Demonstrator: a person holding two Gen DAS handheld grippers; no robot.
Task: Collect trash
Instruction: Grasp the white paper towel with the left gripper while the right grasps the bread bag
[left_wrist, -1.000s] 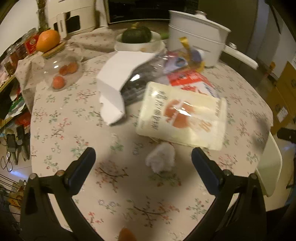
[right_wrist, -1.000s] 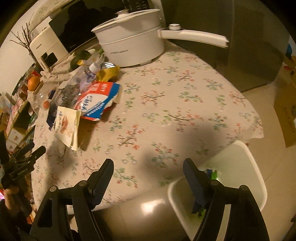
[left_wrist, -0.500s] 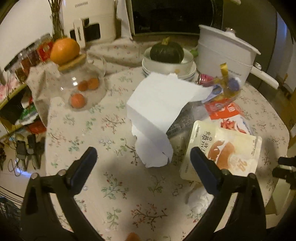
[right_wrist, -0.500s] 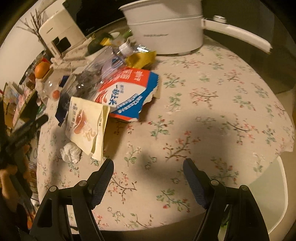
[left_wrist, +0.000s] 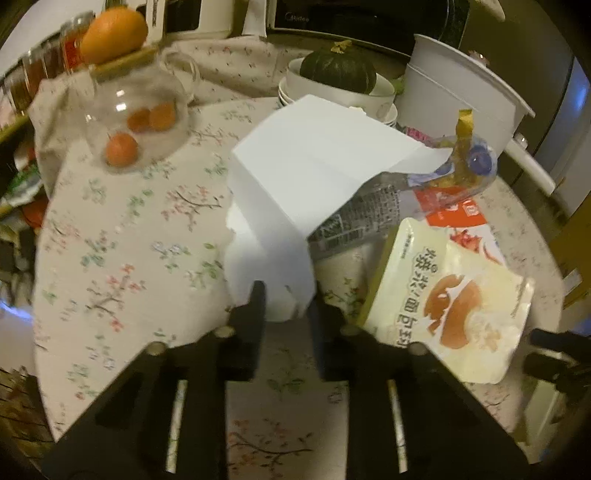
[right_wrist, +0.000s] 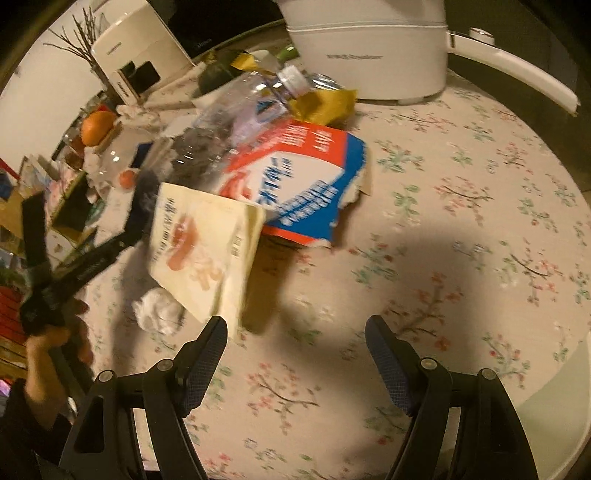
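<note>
My left gripper (left_wrist: 286, 301) is shut on the lower end of a folded white paper (left_wrist: 314, 173) that drapes over a crushed clear plastic bottle (left_wrist: 369, 210). A cream snack bag (left_wrist: 454, 299) lies to its right, over a red, white and blue carton (left_wrist: 454, 212). In the right wrist view my right gripper (right_wrist: 295, 354) is open and empty above the tablecloth, just right of the cream snack bag (right_wrist: 203, 254) and a crumpled white tissue (right_wrist: 159, 310). The carton (right_wrist: 299, 184) and bottle (right_wrist: 229, 129) lie beyond, with a yellow wrapper (right_wrist: 321, 103).
A white electric pot (right_wrist: 369, 48) with a long handle stands at the back. A glass jar (left_wrist: 136, 110) with an orange on top, bowls holding a green squash (left_wrist: 338, 70) and a white bin rim (right_wrist: 554, 435) at the table's lower right edge.
My left gripper moved forward and closed on the white paper's lower end. My right gripper moved left over the table toward the snack bag, away from the bin.
</note>
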